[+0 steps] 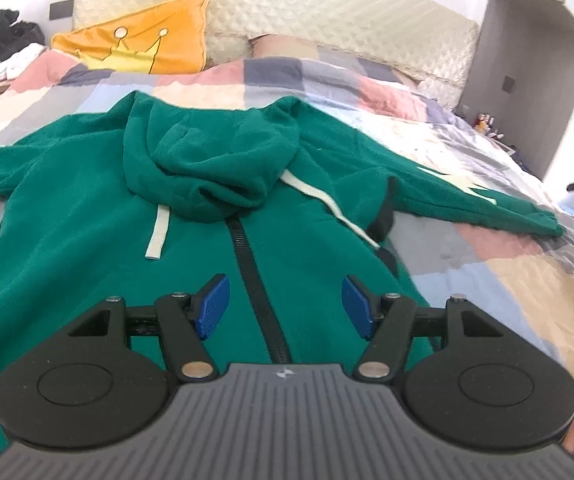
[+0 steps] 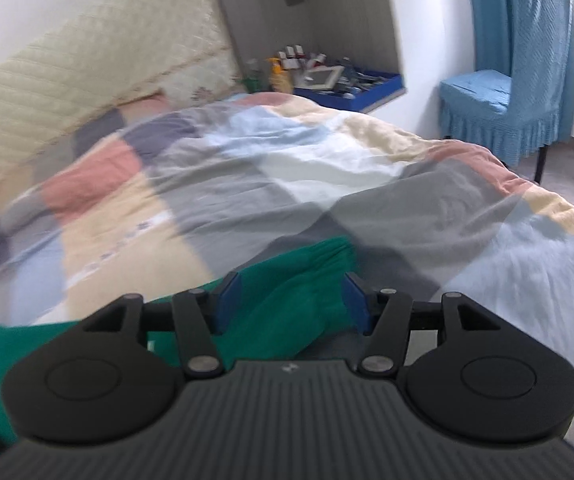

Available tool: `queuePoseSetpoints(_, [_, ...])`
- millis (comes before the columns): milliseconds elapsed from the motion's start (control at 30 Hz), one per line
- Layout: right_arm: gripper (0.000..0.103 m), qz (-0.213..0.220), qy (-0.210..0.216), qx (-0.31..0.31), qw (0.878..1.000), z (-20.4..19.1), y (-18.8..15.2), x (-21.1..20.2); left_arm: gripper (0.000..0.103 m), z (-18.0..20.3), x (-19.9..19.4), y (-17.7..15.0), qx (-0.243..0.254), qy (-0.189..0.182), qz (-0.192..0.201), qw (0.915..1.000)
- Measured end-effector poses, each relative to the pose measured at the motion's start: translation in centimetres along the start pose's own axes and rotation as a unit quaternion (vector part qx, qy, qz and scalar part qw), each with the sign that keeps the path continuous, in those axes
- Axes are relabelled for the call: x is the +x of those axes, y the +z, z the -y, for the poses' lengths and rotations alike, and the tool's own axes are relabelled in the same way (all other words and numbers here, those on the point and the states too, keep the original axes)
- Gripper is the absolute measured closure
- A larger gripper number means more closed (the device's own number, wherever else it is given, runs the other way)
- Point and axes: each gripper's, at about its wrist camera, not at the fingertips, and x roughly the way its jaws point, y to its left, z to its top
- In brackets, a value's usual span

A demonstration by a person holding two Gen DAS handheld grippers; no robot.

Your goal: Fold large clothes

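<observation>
A green zip-up hoodie [image 1: 87, 216] lies face up and spread flat on the bed, its hood [image 1: 211, 160] folded down over the chest and its white drawstrings loose. My left gripper [image 1: 283, 304] hovers open just above the black zipper [image 1: 259, 280] at the lower front, with nothing between its blue pads. One sleeve [image 1: 467, 196] stretches out to the right. In the right wrist view the cuff end of that sleeve [image 2: 315, 260] lies on the quilt between the parted pads of my right gripper [image 2: 291, 286]; the pads stand apart and do not pinch it.
A patchwork quilt [image 1: 487, 280] covers the bed. An orange crown cushion [image 1: 143, 40] leans on the cream quilted headboard [image 1: 327, 8]. Loose clothes [image 1: 3, 48] are piled at the far left. A wall niche with bottles [image 2: 319, 68] and a blue-covered chair [image 2: 499, 112] stand beyond the bed.
</observation>
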Motion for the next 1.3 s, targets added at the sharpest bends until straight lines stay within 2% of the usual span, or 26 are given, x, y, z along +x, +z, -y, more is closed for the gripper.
queuePoseSetpoints(100, [0.045, -0.002, 0.036, -0.004, 0.999, -2.1, -1.1, -4.3, 0.035, 0.7, -2.0, -0.3, 0.001, -0.014, 0.003, 0.9999])
queuePoseSetpoints(233, [0.045, -0.022, 0.090, -0.010, 0.996, -5.7, -2.8, -10.2, 0.035, 2.1, -5.1, -0.9, 0.016, -0.054, 0.016, 0.9983])
queuePoseSetpoints(333, [0.045, -0.022, 0.135, -0.024, 0.990, -8.9, -4.1, -15.2, 0.035, 3.1, -6.9, -1.3, 0.025, -0.068, 0.024, 0.9971])
queuePoseSetpoints(400, [0.045, -0.034, 0.164, -0.012, 0.986, -10.6, -5.3, -18.4, 0.035, 3.4, -7.9, -1.6, 0.023, -0.081, 0.026, 0.9961])
queuePoseSetpoints(467, [0.045, -0.056, 0.196, 0.006, 0.979, -11.9, -6.9, -20.7, 0.035, 3.6, -8.9, -2.0, 0.024, -0.088, 0.030, 0.9954])
queuePoseSetpoints(600, [0.045, -0.085, 0.228, 0.001, 0.970, -14.0, -11.0, -23.9, 0.035, 3.1, -10.3, -3.2, 0.022, -0.099, 0.025, 0.9945])
queuePoseSetpoints(833, [0.043, -0.149, 0.255, 0.024, 0.955, -14.3, -19.5, -25.3, 0.035, 1.8, -11.3, -4.6, 0.039, -0.105, 0.000, 0.9937])
queuePoseSetpoints(967, [0.043, -0.201, 0.270, 0.087, 0.938, -13.3, -23.7, -24.3, 0.035, 2.3, -11.3, -5.2, 0.053, -0.117, -0.008, 0.9917])
queuePoseSetpoints(1100, [0.043, -0.223, 0.267, 0.115, 0.930, -13.1, -26.5, -23.1, 0.035, 3.3, -10.3, -6.0, 0.070, -0.121, -0.027, 0.9898])
queuePoseSetpoints(1167, [0.043, -0.231, 0.267, 0.128, 0.927, -13.0, -27.3, -22.3, 0.035, 3.8, -9.6, -6.6, 0.084, -0.112, -0.034, 0.9896])
queuePoseSetpoints(1300, [0.043, -0.244, 0.271, 0.138, 0.921, -12.5, -28.4, -20.7, 0.036, 4.5, -7.6, -7.2, 0.111, -0.071, -0.043, 0.9904])
